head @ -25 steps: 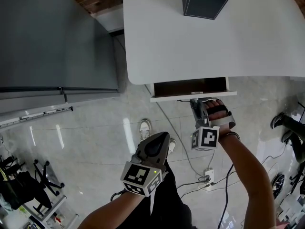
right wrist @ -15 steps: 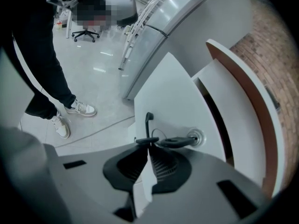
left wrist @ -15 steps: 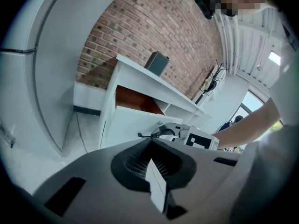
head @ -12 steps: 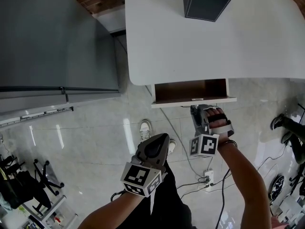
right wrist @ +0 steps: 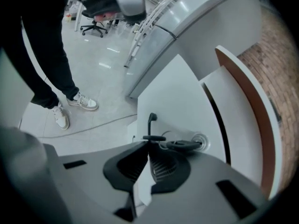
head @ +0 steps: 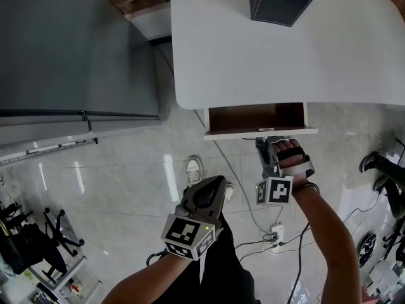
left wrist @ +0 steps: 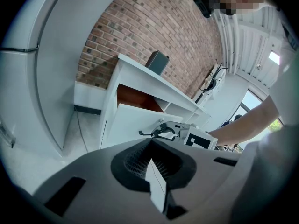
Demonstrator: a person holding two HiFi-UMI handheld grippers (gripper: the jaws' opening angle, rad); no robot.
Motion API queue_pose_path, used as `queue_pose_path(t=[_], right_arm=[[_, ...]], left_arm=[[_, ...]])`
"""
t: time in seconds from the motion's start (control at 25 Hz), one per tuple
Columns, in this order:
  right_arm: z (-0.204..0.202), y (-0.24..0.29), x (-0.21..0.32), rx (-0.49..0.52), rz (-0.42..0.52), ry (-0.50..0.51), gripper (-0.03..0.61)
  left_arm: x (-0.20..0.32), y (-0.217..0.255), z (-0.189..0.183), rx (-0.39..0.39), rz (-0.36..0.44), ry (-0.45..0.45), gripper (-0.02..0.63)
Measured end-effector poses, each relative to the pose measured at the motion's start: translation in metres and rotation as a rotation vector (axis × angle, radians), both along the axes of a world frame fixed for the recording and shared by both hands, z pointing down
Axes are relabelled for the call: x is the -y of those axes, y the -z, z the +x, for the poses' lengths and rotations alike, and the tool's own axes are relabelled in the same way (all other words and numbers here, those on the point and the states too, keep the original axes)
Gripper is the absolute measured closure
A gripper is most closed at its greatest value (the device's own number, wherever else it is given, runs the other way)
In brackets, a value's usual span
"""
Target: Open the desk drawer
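Observation:
Under the white desk [head: 285, 62] the drawer [head: 261, 132] stands partly out, its brown inside [head: 253, 116] showing. My right gripper [head: 265, 144] sits right at the white drawer front [right wrist: 177, 97], jaws shut on the key ring [right wrist: 154, 137] that hangs from the black key [right wrist: 184, 144] in the lock. My left gripper [head: 217, 182] hangs low near the person's legs, well away from the drawer, shut with nothing in it. The left gripper view shows the drawer [left wrist: 135, 122] and the right gripper [left wrist: 156, 133] beyond the left gripper's [left wrist: 151, 143] closed jaws.
A black box [head: 280, 0] stands on the desk's far part. A tall grey cabinet [head: 69, 49] fills the left. A power strip [head: 276, 233] and cables lie on the tiled floor below the drawer. The person's shoe [head: 193, 170] is between the grippers.
The drawer has come out a little further, and my right gripper has drawn back with it. The left gripper has stayed where it was.

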State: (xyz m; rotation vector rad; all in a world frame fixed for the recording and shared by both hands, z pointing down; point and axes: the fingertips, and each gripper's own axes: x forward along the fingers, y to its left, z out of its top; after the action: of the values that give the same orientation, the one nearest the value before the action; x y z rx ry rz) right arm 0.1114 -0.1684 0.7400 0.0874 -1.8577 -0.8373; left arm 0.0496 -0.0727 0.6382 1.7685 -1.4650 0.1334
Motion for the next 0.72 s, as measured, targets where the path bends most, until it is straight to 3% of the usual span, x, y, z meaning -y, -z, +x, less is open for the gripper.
queue_pose_path(t=[0.16, 0.4, 0.72], right_arm=[[-0.001, -0.002, 0.003, -0.043, 0.075, 0.053, 0.554], [0.001, -0.008, 0.009, -0.069, 0.132, -0.005, 0.554], [0.0, -0.012, 0.007, -0.108, 0.033, -0.043, 0.555]], left_arm=[[-0.002, -0.004, -0.002, 0.003, -0.006, 0.0, 0.609], [-0.008, -0.008, -0.002, 0.009, -0.017, -0.004, 0.609], [-0.006, 0.0, 0.007, 0.004, -0.004, -0.021, 0.609]])
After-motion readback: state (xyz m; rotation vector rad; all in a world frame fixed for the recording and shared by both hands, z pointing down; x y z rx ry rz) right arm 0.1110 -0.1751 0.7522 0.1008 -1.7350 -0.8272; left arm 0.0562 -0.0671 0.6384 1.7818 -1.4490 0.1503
